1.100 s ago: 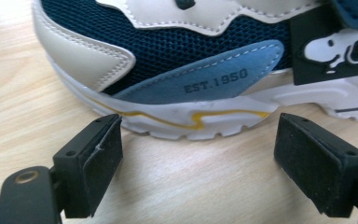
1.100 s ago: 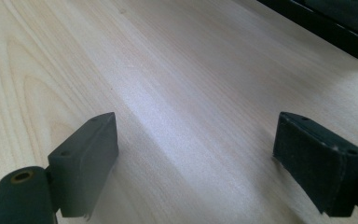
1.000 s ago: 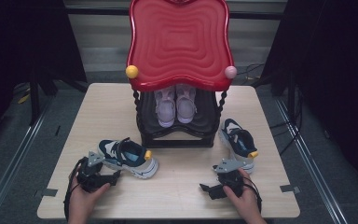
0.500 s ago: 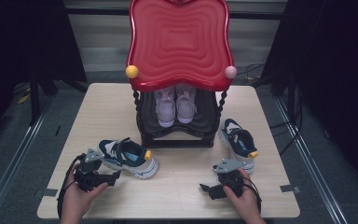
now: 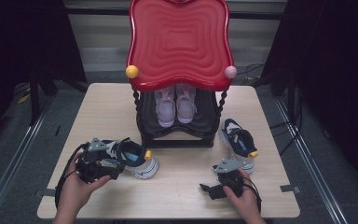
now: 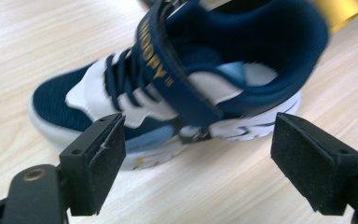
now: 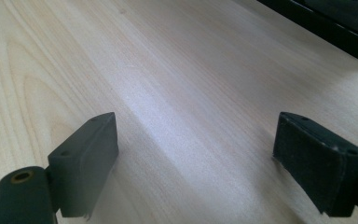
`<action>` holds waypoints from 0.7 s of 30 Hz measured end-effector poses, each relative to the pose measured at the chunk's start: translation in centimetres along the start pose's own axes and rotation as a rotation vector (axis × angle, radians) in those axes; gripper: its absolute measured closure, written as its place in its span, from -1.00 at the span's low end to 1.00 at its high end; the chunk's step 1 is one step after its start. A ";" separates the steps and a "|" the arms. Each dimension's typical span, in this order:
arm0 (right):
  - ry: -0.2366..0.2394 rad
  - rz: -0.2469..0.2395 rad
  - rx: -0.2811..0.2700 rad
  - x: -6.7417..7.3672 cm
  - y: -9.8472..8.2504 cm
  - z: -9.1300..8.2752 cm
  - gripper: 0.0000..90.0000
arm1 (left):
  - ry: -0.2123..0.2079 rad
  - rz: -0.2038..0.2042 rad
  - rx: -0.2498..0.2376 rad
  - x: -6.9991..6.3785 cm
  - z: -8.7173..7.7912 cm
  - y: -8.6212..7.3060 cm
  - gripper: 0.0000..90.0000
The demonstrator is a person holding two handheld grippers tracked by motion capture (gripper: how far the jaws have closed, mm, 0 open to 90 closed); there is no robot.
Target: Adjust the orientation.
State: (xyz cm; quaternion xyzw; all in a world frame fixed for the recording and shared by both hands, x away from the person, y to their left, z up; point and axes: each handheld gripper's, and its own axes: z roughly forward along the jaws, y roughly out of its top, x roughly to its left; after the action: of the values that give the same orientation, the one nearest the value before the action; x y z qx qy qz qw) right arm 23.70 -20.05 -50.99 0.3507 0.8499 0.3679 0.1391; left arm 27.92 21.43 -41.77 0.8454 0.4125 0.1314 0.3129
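Tongs of the left hand (image 6: 196,154) stand wide — jaws just eased inward slightly — above the navy sneaker (image 6: 177,84) lying on the worktop (image 6: 37,42), untouched. Right tongs (image 7: 196,158) gape over bare wood.

Your left gripper (image 5: 103,164) hides the navy shoe's (image 5: 135,158) toe end in the high view. The red shelf top (image 5: 179,44) covers the pink shoes' (image 5: 175,105) heels. Beyond the navy shoe, a yellow object (image 6: 340,8) is cut off and blurred.
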 end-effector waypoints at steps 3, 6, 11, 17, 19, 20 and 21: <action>0.000 0.000 0.000 0.0 0.0 0.0 -0.70 | -0.017 0.018 0.008 -0.5 -0.1 1.0 -0.61; 0.000 0.000 0.000 0.0 0.0 0.0 -0.70 | -0.027 0.023 0.015 -0.9 0.1 1.7 -0.60; 0.000 -0.001 0.000 0.0 0.0 0.0 -0.70 | -0.064 0.032 0.031 -1.6 0.4 2.9 -0.60; 0.001 0.000 0.000 0.0 0.0 0.0 -0.70 | -0.107 0.057 0.049 -2.8 0.9 4.1 -0.55; 0.000 -0.001 0.001 0.0 0.0 0.0 -0.70 | -0.118 0.074 0.051 -3.2 1.2 4.3 -0.54; 0.000 -0.001 0.002 0.0 0.0 0.0 -0.70 | -0.127 0.080 0.050 -3.5 1.5 4.4 -0.54; 0.000 0.000 0.001 0.0 0.0 0.0 -0.70 | -0.131 0.084 0.048 -3.6 1.7 4.4 -0.52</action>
State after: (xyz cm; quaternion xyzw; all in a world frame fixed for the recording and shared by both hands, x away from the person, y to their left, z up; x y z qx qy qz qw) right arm 23.70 -20.05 -50.99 0.3505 0.8502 0.3675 0.1387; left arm 29.17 15.85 -40.10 0.8760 0.3582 0.0788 0.3132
